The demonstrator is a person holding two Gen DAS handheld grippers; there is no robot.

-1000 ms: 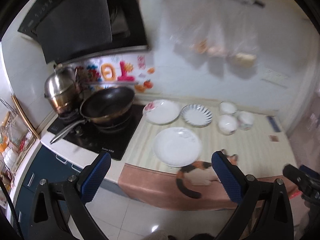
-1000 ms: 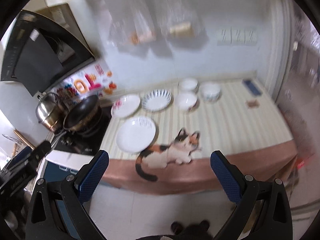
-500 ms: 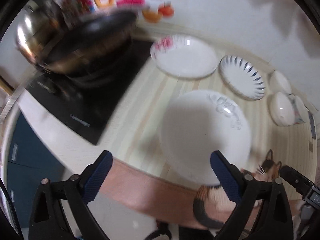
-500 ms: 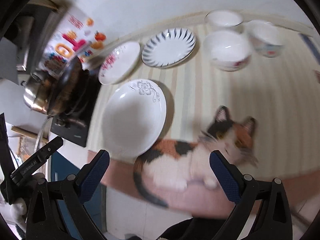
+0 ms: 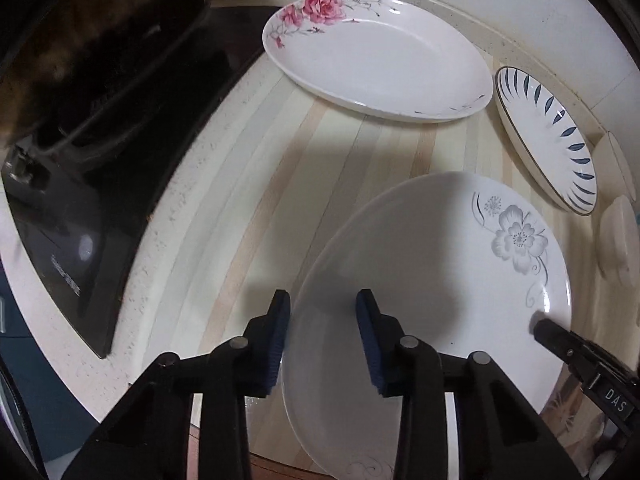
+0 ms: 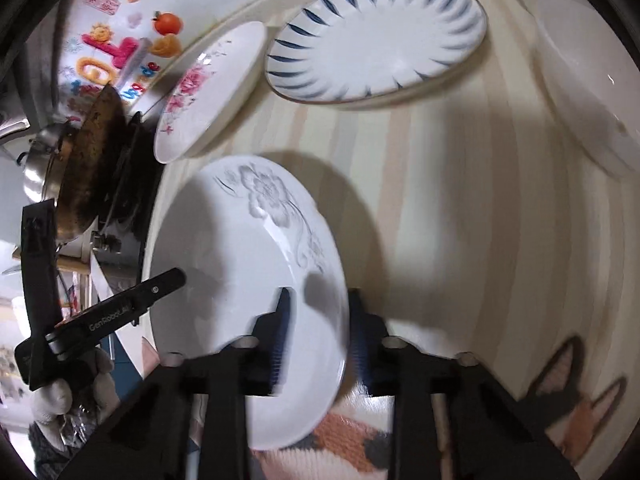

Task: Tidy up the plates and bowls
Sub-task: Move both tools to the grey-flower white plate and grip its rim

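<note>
Three plates on the striped counter mat [image 5: 280, 184], plus white bowls at the right edge: two partly seen in the left wrist view, perhaps more out of frame. Two grippers in play.

Nearest: a white plate with a grey flower print [image 5: 432, 280], glossy, shallow, the grey blossom and curling stems on its far right rim, another faint scroll on its near rim. Lies at the near edge of the mat, just right of the black cooktop [image 5: 60, 208], its near part over the cat picture [image 6: 568, 412] printed on the mat.

Far left: a white plate with pink roses [image 5: 376, 56], oval-looking in the fisheye, close to the cooktop's far corner. Far right: a white plate with dark blue dashes [image 5: 548, 136] radiating round its rim, just beside the rose plate, apart from the grey-flower plate.

Left gripper [image 5: 323, 312]: blue-padded jaws narrowing, straddling the left rim of the grey-flower plate, one pad outside the rim, one over the plate; pads not clearly pressing yet. Right gripper [image 6: 316, 320]: jaws also closing, straddling the plate's right rim, one finger over the plate and one outside it; contact blurred, hard to confirm.

Dark wok [image 6: 92, 168] and steel pot [image 6: 36, 168] on the cooktop, far left. Gloved hand [image 6: 60, 392] on the left gripper's handle.
</note>
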